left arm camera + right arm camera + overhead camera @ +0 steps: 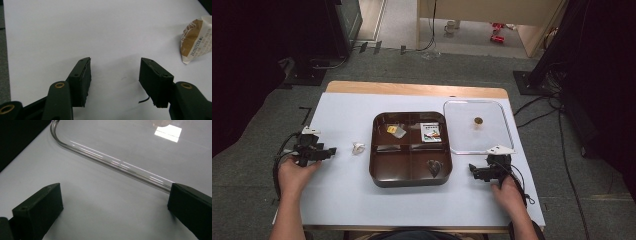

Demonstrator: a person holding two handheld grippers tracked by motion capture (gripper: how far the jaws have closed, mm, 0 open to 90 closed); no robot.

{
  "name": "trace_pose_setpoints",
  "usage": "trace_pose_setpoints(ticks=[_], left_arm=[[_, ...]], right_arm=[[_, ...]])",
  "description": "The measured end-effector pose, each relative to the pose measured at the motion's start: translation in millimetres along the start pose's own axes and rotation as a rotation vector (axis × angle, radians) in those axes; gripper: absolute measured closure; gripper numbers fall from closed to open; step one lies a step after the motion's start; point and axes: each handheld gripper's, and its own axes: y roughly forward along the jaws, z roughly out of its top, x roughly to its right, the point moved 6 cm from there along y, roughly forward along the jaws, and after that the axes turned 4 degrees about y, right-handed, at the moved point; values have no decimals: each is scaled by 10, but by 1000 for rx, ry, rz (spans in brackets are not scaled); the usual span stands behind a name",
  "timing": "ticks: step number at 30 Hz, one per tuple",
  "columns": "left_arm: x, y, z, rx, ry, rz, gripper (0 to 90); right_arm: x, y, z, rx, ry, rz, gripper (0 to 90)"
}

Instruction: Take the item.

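Both grippers sit low over the white table [342, 200] with nothing between their jaws. My left gripper [331, 151] has its jaws parted about halfway over bare tabletop; my right gripper [472, 170] stands wider, its jaws also spanning bare surface.

What I seem to be after is the small white-and-brown packet [357, 148], which lies on the table between the left gripper and the brown divided tray [379, 175], just right of the jaw tips. In the left gripper view the packet [196, 40] lies up at the right edge, off the line of the jaws, so I judge the pick not yet made.

The tray already has a few items: a yellow-and-white packet [395, 130] in the far left compartment, a printed card [430, 132] in the far right one, and something dark in the near right. The clear lid [507, 131] lies flat on the table right of the tray; its rounded rim [100, 157] runs just ahead of the right gripper's jaws. So I'd say the job is partway: packet to grab and place, perhaps the lid to fit after.

My left hand [294, 172] is at the near left, gripper pointing right towards the packet. My right hand [507, 192] is at the near right, gripper pointing left, close to the lid's near corner.
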Motion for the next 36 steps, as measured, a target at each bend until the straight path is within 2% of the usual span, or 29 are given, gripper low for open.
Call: trace_pose_setpoints(ticks=[4,7,11,16,23,36], left_arm=[[19,17,-8,-4,34,10,421],[60,35,-22,5,58,24,357],[59,33,-48,37,51,26,354],[74,33,-121,131,45,46,350],[81,36,-139,158,37,54,347],[83,38,-152,176,36,57,344]], right_arm=[[0,0,0,0,0,0,0],[1,-1,0,-1,-1,0,0],[1,-1,0,-1,-1,0,0],[0,-1,0,-1,-1,0,0],[1,-1,0,-1,-1,0,0],[1,-1,0,-1,-1,0,0]])
